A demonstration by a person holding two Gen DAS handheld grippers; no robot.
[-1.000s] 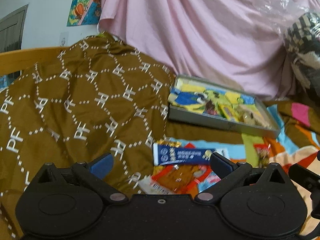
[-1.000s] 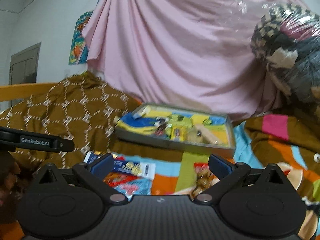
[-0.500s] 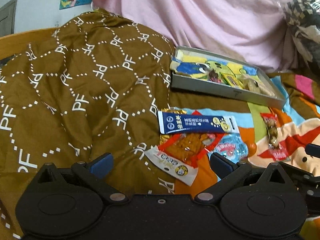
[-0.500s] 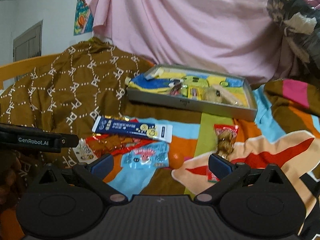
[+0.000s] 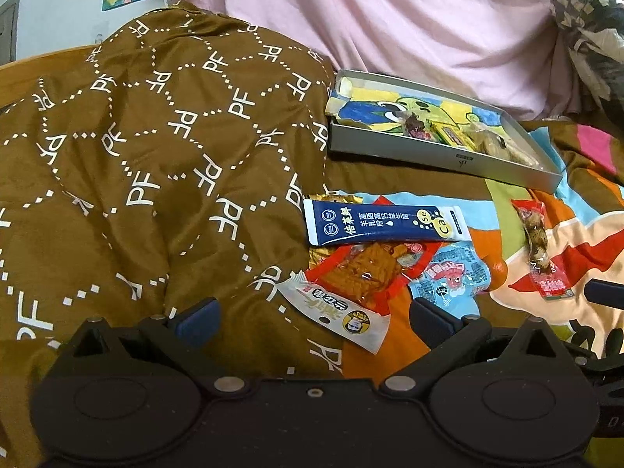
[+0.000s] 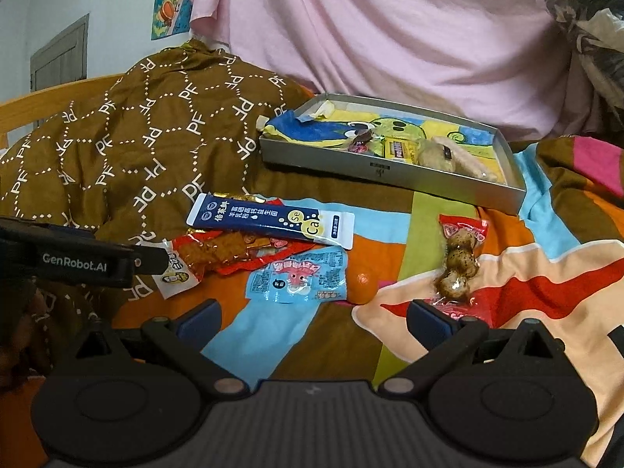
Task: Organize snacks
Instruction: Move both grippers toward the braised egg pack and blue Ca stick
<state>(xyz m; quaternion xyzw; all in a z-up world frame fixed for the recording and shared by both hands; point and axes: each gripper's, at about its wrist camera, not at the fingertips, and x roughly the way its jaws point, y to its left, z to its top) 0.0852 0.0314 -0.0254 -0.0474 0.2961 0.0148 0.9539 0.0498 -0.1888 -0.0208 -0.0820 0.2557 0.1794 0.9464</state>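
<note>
Loose snacks lie on a bed: a long dark blue packet [image 5: 384,223] [image 6: 273,221], under it a red and white packet of orange pieces [image 5: 351,280] [image 6: 218,251], a light blue packet [image 5: 452,277] [image 6: 298,275] and a red packet of brown balls [image 5: 540,247] [image 6: 460,261]. Behind them sits a grey box [image 5: 440,156] [image 6: 390,173] holding several snacks on a cartoon lining. My left gripper [image 5: 312,318] hovers open just short of the red and white packet. My right gripper [image 6: 310,318] is open near the light blue packet, empty.
A heaped brown quilt [image 5: 156,148] printed with white letters rises at the left. A pink cloth [image 6: 390,31] hangs behind the box. A plastic-wrapped bundle [image 6: 589,19] sits at the far right. The other gripper's black body [image 6: 78,261] crosses the left of the right wrist view.
Both grippers have tilted down and moved closer to the loose packets, which now fill more of each view. Both stay open and empty.
</note>
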